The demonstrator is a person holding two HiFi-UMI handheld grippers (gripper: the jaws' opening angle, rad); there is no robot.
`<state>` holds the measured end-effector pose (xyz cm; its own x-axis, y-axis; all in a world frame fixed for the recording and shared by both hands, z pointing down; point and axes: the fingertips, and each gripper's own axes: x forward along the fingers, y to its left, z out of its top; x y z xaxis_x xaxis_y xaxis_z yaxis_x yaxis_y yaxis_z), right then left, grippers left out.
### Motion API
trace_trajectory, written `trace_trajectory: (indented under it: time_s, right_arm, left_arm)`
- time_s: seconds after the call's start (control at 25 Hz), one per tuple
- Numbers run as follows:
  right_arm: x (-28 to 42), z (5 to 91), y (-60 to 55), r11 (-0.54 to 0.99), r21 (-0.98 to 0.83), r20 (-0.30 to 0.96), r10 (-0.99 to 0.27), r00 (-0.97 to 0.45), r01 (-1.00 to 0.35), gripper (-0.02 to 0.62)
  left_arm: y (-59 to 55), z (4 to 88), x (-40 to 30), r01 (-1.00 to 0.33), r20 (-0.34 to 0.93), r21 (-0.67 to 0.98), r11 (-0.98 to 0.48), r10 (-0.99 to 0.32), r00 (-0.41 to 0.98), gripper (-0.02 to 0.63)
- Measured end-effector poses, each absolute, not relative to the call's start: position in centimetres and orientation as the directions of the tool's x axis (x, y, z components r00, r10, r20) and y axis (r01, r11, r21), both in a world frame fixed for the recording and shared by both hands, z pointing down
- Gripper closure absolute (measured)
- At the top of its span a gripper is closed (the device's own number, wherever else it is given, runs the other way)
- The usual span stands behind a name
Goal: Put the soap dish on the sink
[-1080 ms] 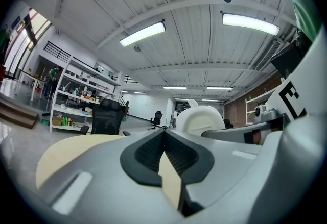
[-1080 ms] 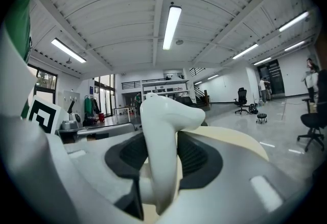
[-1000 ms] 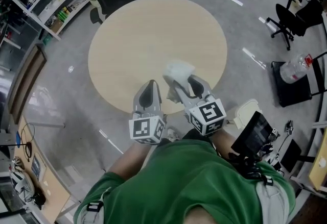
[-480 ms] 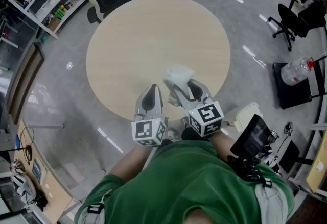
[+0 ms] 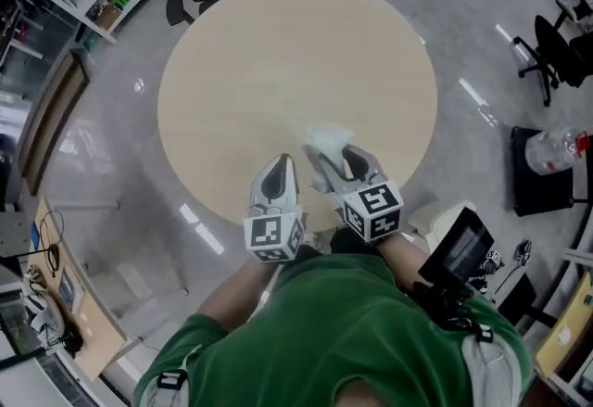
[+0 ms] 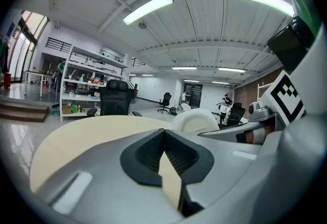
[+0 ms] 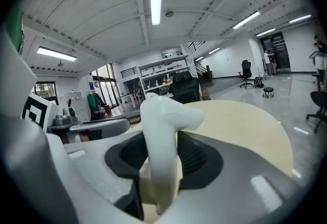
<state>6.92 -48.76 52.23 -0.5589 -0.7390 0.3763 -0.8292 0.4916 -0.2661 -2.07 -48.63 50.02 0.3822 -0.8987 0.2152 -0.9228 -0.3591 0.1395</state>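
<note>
Soap dish (image 7: 159, 131) stood edge-on between the right gripper's (image 7: 162, 167) pads, pinched fast and carried just over the near edge of the round table (image 5: 278, 53); the left gripper (image 6: 164, 139) beside it was closed on nothing. It looked light, stiff and smooth, probably slippery and liable to chip if dropped, so a firm pinch across the rim seemed the sound hold; no sink showed anywhere beyond.

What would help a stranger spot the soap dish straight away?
Find the big round beige table; two grey grippers hover over its near edge. The soap dish is the white curved piece clamped in the right gripper, paler than the grey jaws; the left gripper beside it holds nothing.
</note>
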Motion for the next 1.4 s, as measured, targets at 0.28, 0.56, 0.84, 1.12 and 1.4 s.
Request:
trace_trajectory:
  time_s: [0.28, 0.56, 0.84, 1.12, 1.4]
  right_arm:
    - [6.7, 57.6, -51.2, 0.489, -0.345, 0.464, -0.653, -0.599, -0.801, 0.431]
    - [6.1, 63.6, -53.2, 0.468, -0.428, 0.538, -0.555, -0.634, -0.773, 0.431]
    - [7.0, 67.5, -54.8, 0.447, -0.478, 0.575, -0.491, -0.654, -0.756, 0.431]
    - [7.3, 67.6, -54.2, 0.417, -0.536, 0.571, -0.461, -0.679, -0.734, 0.431]
    - [7.4, 68.1, -53.8, 0.438, -0.51, 0.6, -0.436, -0.671, -0.74, 0.431]
  left_arm:
    - [-50.4, 53.6, -2.0, -0.941, 0.316, 0.132, -0.312, -0.887, 0.338, 0.6]
    - [-51.9, 57.6, -2.2, -0.955, 0.41, 0.13, -0.268, -0.862, 0.298, 0.6]
    - [-53.7, 60.8, -1.1, -0.962, 0.471, 0.118, -0.245, -0.839, 0.271, 0.6]
    - [-52.8, 60.9, -1.4, -0.968, 0.487, 0.105, -0.23, -0.836, 0.251, 0.6]
    - [-52.7, 60.9, -1.5, -0.968, 0.49, 0.103, -0.229, -0.835, 0.25, 0.6]
